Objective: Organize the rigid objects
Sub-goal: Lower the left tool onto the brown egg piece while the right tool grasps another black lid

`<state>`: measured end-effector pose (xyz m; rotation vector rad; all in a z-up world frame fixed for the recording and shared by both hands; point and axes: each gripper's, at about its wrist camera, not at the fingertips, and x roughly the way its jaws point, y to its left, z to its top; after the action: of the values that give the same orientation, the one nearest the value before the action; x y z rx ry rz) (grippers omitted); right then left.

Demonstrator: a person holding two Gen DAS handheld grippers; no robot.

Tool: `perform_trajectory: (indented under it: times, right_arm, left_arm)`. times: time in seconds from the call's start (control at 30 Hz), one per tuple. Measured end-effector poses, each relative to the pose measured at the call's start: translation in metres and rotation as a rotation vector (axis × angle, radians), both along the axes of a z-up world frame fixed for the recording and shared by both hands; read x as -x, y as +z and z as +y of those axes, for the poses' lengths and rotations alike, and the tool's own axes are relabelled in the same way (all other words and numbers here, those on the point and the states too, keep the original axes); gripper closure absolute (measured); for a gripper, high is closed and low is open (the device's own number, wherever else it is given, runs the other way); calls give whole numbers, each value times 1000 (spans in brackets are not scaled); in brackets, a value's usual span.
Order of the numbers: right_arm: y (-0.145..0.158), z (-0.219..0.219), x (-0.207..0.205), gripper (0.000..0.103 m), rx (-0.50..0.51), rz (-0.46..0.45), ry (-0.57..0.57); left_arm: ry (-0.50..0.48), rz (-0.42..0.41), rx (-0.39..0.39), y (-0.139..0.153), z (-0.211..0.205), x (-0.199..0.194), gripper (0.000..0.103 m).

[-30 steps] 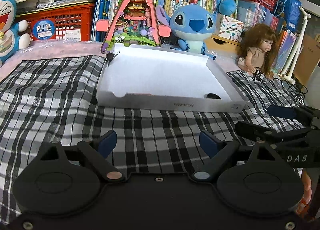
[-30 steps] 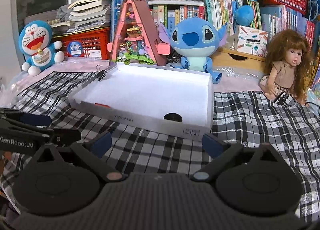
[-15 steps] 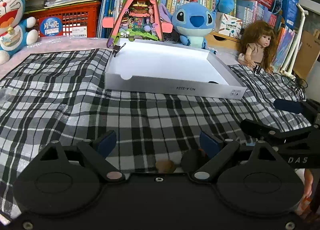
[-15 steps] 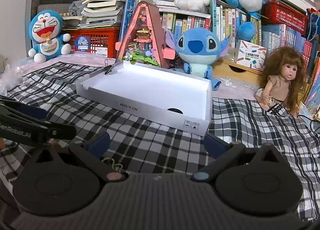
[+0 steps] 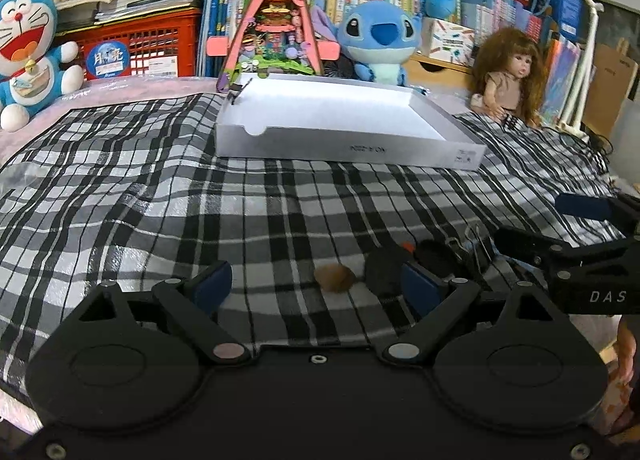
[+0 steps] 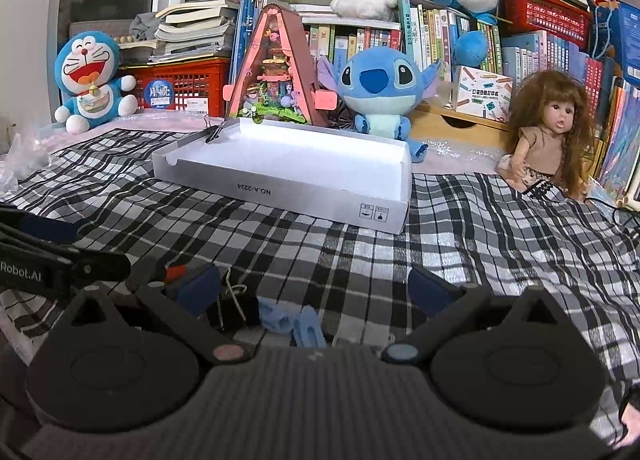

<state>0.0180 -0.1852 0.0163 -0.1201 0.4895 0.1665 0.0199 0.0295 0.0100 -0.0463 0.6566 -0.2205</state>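
Note:
A shallow white box (image 5: pixel 344 128) lies on the checkered cloth, also in the right wrist view (image 6: pixel 288 164), with a binder clip (image 6: pixel 214 132) on its far left corner. My left gripper (image 5: pixel 316 286) is open and empty; a small brown round object (image 5: pixel 334 278), black round pieces (image 5: pixel 384 274) and wire binder clips (image 5: pixel 476 244) lie just ahead of it. My right gripper (image 6: pixel 316 292) is open and empty, low over a black binder clip (image 6: pixel 236 306) and light blue pegs (image 6: pixel 292 320).
Plush toys (image 6: pixel 378 88), a doll (image 6: pixel 548 140), a pink triangular toy house (image 6: pixel 276 72), a red crate (image 5: pixel 140 48) and bookshelves line the back. Each gripper shows at the side of the other's view (image 5: pixel 576 256).
Both grippers have pulled back from the box and dropped lower. The small objects near the front of the cloth have come into view between the fingers.

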Motion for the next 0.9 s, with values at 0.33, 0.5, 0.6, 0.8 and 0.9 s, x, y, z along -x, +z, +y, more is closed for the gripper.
perform_trajectory:
  times: [0.33,0.5,0.6,0.8,0.9]
  right_arm:
    - [-12,-5,15,0,-23,13,-7]
    - [-18,-8,21,2,-39,22,-13]
    - [-18,-11,26,4,-52,11,-19]
    - [-17,-23,36,10,-75,-8,-43]
    - [-18,-30,40,12,-77,-15,-61]
  left_arm:
    - [-16,-46,-48,-5,-8,14,28]
    - [-21,-53,-55,-6,-7,15,41]
    - [-17,-50,-50,-7,-6,15,46]
    - [-22,-61,-58,-8,-4,17,51]
    - [-21,-63,-60,-8,-5,17,52]
